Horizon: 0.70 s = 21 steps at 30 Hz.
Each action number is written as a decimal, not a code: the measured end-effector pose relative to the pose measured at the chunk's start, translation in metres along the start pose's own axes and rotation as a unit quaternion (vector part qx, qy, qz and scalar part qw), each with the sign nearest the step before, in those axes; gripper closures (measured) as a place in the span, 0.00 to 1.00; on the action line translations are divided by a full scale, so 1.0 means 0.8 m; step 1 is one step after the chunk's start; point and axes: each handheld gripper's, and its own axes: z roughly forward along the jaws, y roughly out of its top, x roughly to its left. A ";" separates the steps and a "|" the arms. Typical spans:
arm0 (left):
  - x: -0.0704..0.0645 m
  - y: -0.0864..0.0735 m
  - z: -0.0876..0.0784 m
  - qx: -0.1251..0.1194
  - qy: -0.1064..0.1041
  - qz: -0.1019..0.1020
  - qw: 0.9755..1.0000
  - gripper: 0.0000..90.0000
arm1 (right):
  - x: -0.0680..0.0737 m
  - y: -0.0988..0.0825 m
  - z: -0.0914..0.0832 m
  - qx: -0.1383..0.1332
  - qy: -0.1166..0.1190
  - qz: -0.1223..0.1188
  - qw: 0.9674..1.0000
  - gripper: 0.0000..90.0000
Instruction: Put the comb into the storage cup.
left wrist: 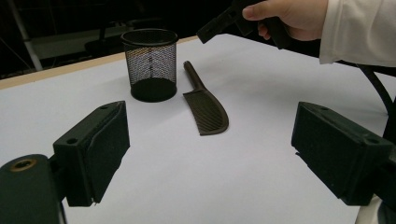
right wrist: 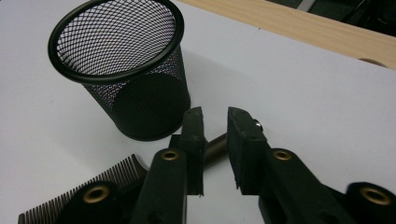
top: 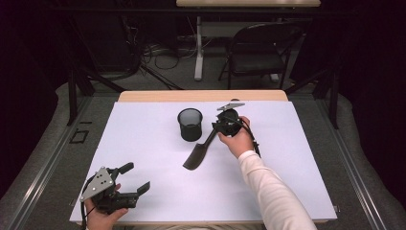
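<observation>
While the comb (top: 196, 155) lies flat on the tabletop (top: 143, 143), just at 5 o'clock of the mesh cup (top: 190, 124), the pickup is only begun. The right claw (right wrist: 215, 140) straddles the comb's handle, jaws nearly closed; whether the pads pinch it yet is hard to tell. The left claw (top: 129, 178) waits wide open, empty, at 7 o'clock. Lifting and likely dropping it into the cup remain.

We see the right gripper (top: 221, 125) at the comb's (top: 197, 154) handle, beside the mesh cup (top: 190, 124) (mid-table, toward the far edge).
</observation>
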 end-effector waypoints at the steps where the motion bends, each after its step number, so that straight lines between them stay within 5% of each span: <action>1: 0.000 0.000 0.000 0.000 0.000 0.000 1.000 0.13 | -0.001 0.000 0.002 0.002 0.001 0.002 1.000 0.89; 8: 0.001 -0.001 0.000 0.002 0.004 0.000 1.000 0.14 | -0.001 -0.005 0.022 0.013 0.002 0.004 1.000 1.00; 21: 0.002 -0.001 0.001 0.003 0.002 0.000 1.000 0.14 | 0.011 -0.016 0.051 0.029 0.025 0.007 0.999 1.00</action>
